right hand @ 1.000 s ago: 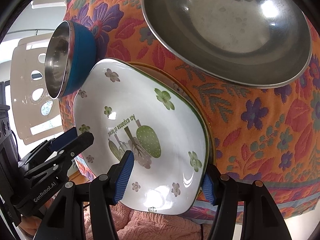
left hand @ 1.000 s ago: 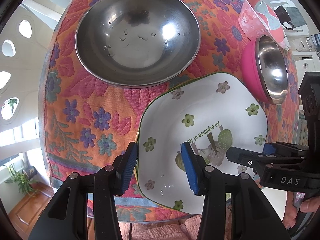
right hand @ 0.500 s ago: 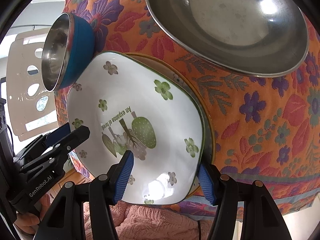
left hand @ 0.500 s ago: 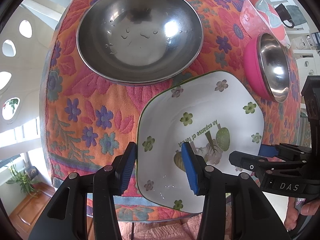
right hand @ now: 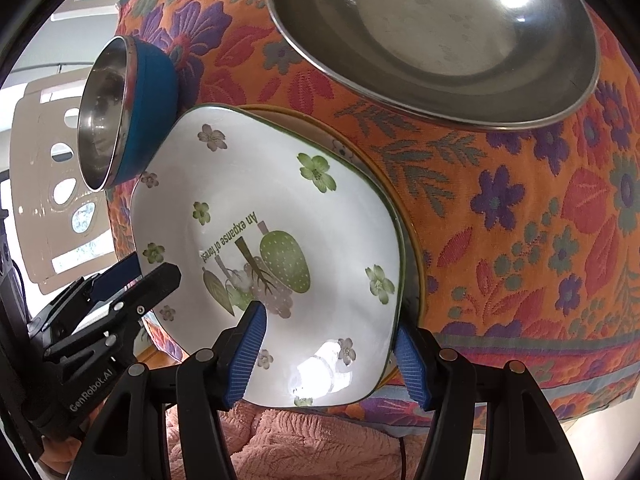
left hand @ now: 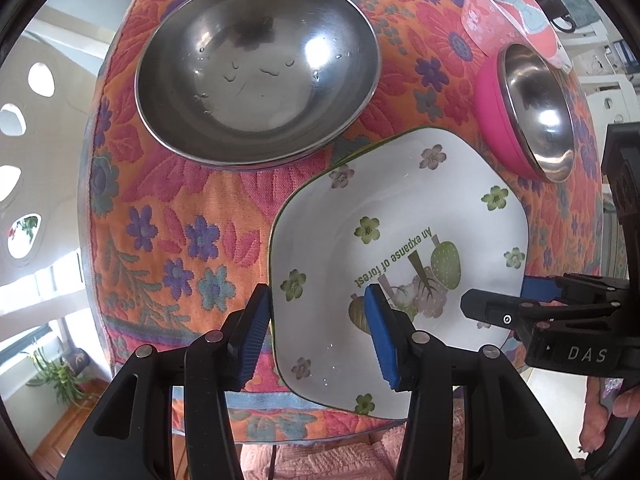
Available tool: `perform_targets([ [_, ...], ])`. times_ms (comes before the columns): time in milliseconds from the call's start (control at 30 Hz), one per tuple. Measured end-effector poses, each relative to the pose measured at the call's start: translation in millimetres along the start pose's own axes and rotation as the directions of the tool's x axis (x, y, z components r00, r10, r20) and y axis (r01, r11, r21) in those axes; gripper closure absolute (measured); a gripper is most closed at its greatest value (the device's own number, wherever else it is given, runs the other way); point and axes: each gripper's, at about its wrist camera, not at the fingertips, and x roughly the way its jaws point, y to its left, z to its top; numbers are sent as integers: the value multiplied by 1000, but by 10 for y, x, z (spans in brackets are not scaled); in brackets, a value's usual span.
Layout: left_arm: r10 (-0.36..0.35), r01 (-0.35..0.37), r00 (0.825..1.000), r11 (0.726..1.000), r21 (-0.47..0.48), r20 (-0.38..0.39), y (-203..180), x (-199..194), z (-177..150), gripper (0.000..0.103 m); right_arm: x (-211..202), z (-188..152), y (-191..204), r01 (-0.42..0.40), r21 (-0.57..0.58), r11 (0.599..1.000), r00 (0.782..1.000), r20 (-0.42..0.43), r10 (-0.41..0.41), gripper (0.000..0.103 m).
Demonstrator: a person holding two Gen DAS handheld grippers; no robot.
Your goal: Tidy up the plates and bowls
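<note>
While both grippers straddle opposite edges of the white plate (left hand: 400,220), the left gripper (left hand: 318,338) has one pad inside the rim and one outside, apart, no visible clamping; the right gripper (right hand: 330,354) likewise brackets the near edge. Plate rests on a second dish (right hand: 412,240) atop the floral cloth (left hand: 168,220), below the steel bowl (left hand: 256,68)

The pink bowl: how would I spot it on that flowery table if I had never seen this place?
Start at the big steel bowl on the orange flowered cloth. In the left wrist view, go right past the white flower-printed plate toward the cloth's edge. The pink bowl sits there beside a pink patterned cup, the only bowl with a bright pink outside and shiny steel lining.
</note>
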Motion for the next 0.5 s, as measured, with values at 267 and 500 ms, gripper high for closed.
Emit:
perform_targets([
  [267,-32,32,999,999,1,-8,39,8,21,59,-39,-15,0,19,3,1000,1000,16,-19,43],
  [500,-37,38,999,999,34,-24,118,13,79,59,-90,-50,3,24,19,1000,999,36,-25,43],
])
